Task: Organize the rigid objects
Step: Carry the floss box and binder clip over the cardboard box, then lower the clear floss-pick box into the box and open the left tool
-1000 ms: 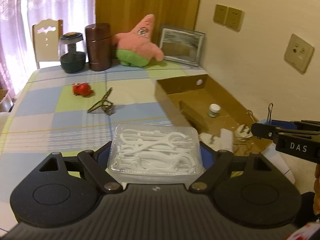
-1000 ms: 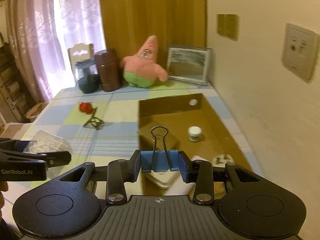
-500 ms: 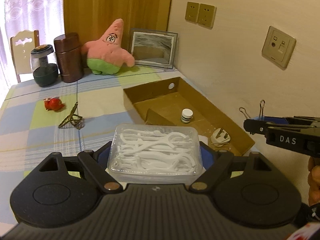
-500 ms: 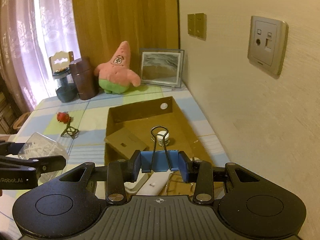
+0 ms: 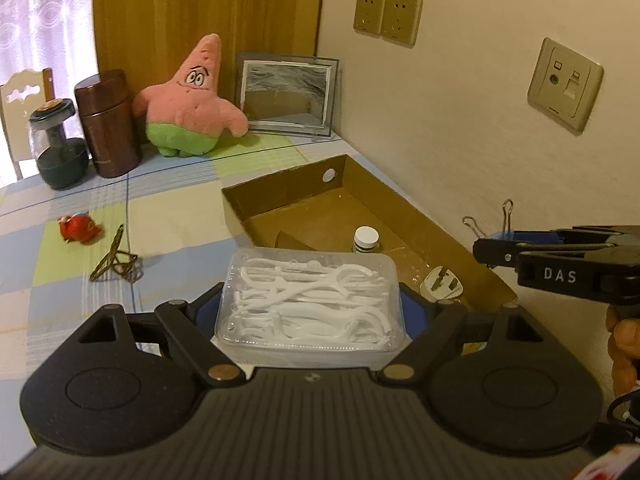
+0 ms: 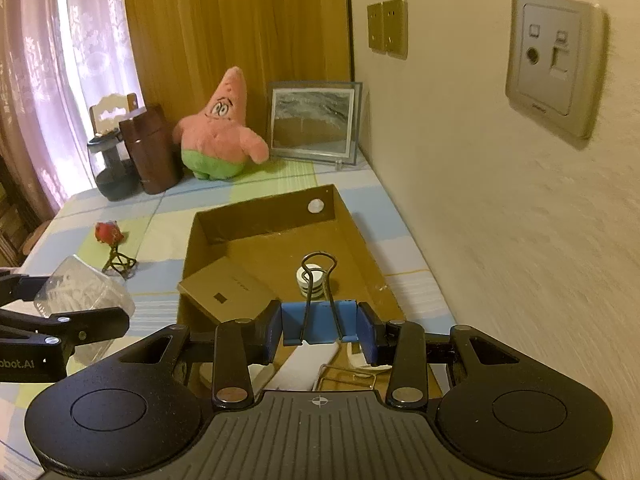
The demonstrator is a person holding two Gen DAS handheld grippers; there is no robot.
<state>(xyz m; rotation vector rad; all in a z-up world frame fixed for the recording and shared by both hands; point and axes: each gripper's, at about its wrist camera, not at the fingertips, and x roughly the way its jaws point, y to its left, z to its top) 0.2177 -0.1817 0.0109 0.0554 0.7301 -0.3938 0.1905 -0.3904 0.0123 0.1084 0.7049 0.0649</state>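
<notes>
While both hands carry something toward the cardboard box (image 6: 356, 236), each load sits between the pads and neither is yet inside; the left hand-held gripper (image 5: 310, 306) is clenched on a clear plastic case of floss picks (image 5: 308, 300), holding it by its two short ends, and the right hand-held gripper (image 6: 322, 326) is clenched on a blue binder clip (image 6: 318, 320), whose wire handles stand up in front of the camera.

From the right wrist view the clip hangs over the near part of the box; from the left wrist view the case is near the box's left wall, over the checked table (image 5: 172, 216), and I judge it is not yet above the opening.

The box already holds a small white bottle (image 6: 312, 280), a white plug (image 5: 442, 286) and some other white pieces at the near end; so the free floor is limited.

What could go wrong, in my judgement: the case is smooth and wide, and the pads touch only its ends, so a tilt or a bump against the box wall could make it slip out or pop its lid; the clip, if it is let go from too high, could bounce on the bottle and knock it over; the two hand-held grippers are also near one another, and they could collide if both go in together.

A red toy (image 5: 78, 228) and a metal wire piece (image 5: 116, 264) lie on the table, well apart from the box.
</notes>
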